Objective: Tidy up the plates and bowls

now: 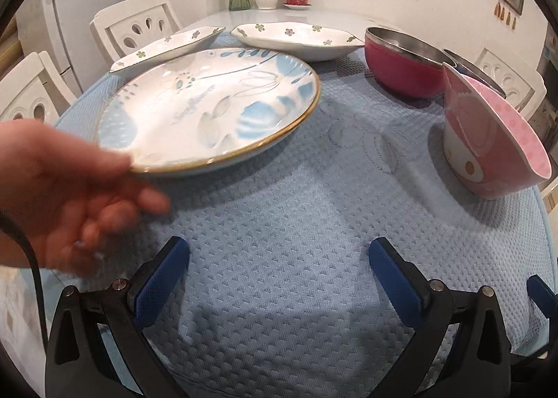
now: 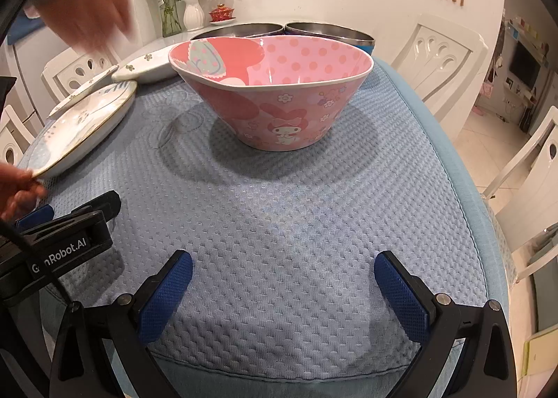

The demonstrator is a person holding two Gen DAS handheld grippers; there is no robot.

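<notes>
Left wrist view: the left claw (image 1: 279,258) is hanging open above the blue mat (image 1: 296,223). A bare hand (image 1: 69,188) is touching the blue floral plate (image 1: 209,108); the pink bowl (image 1: 495,140) is sitting right.

Right wrist view: the right claw (image 2: 283,276) is gaping open, empty, facing the pink bowl (image 2: 272,91) on the counter.

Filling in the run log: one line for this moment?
left gripper open, empty | right gripper open, empty | bare hand on blue floral plate rim | pink bowl untouched
</notes>
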